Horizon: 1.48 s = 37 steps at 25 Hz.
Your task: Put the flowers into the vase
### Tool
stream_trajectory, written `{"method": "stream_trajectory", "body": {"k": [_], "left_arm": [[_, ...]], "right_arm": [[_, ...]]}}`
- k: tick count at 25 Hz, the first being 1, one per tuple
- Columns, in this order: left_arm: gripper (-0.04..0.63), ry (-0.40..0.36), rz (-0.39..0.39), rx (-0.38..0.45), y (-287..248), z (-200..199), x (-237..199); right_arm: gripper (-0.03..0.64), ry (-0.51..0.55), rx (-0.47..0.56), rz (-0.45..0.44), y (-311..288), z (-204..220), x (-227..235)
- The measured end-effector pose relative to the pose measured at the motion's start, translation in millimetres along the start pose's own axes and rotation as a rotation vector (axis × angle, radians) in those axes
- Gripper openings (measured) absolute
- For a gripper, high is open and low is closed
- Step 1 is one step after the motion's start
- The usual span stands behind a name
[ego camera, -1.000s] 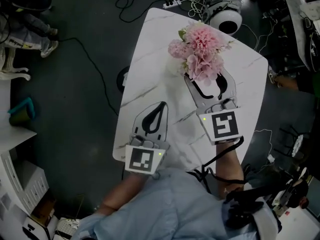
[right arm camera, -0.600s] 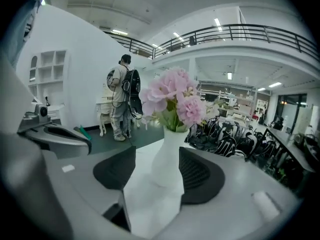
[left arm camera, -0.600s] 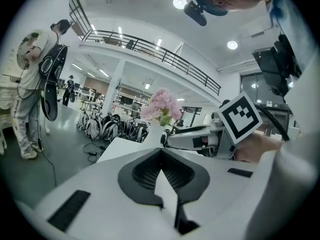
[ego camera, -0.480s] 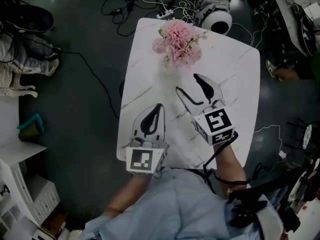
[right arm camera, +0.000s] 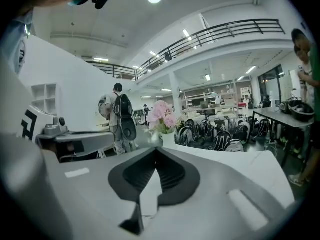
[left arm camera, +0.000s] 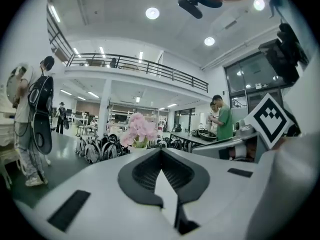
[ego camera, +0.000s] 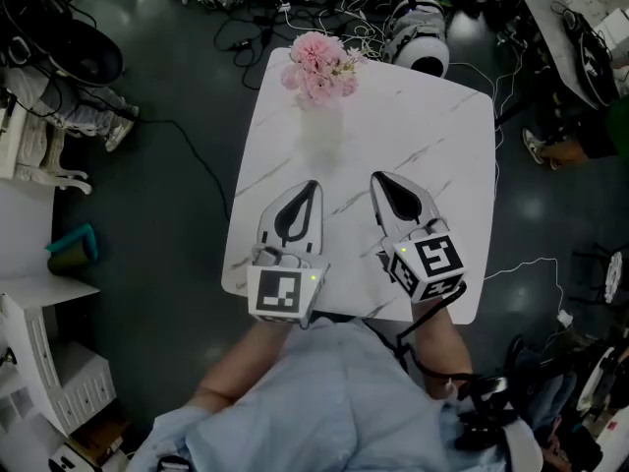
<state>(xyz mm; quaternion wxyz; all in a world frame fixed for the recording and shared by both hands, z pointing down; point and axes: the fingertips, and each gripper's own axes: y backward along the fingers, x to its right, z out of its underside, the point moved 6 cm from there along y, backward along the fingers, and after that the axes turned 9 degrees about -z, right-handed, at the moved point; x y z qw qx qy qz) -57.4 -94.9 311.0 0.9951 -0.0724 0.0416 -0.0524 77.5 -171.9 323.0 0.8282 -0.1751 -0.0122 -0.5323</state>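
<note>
Finds the right gripper point(ego camera: 378, 177) drawn back since a second ago, from right at the flowers point(ego camera: 319, 64) to the near part of the table point(ego camera: 442, 126), its jaws just closing with nothing between them. At left, shows the left gripper point(ego camera: 312, 185) over the near left of the table, jaws together and empty, tips aimed toward the far edge. Beyond it, places the pink flowers upright in the pale vase point(ego camera: 321, 131) by the far left edge, well apart from both grippers. At right, has the right gripper just beside the left one, jaws met and holding nothing, likewise pointing toward the vase.
</note>
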Motion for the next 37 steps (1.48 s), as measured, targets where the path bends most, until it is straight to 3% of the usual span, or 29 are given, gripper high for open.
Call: {"method": "stream_trajectory", "body": {"k": [4, 14, 22, 37], "left_arm": [[0.005, 0.027, 0.013, -0.008, 15.1, 7.0, 13.4], [0.005, -0.033, -0.026, 0.049, 45.3, -5.7, 22.6], [0.005, -0.045, 0.000, 0.077, 66.0, -17.1, 30.3], [0.005, -0.043, 0.024, 0.088, 48.5, -23.3, 41.5]], "right_arm": [[0.002, -0.012, 0.034, 0.006, 22.4, 5.8, -12.2], [0.000, 0.011, 0.082, -0.018, 46.9, 7.5, -29.9], [0.000, 0.033, 0.118, -0.044, 55.0, -2.2, -51.0], [0.000, 0.039, 0.128, -0.024, 52.9, -15.1, -37.0]]}}
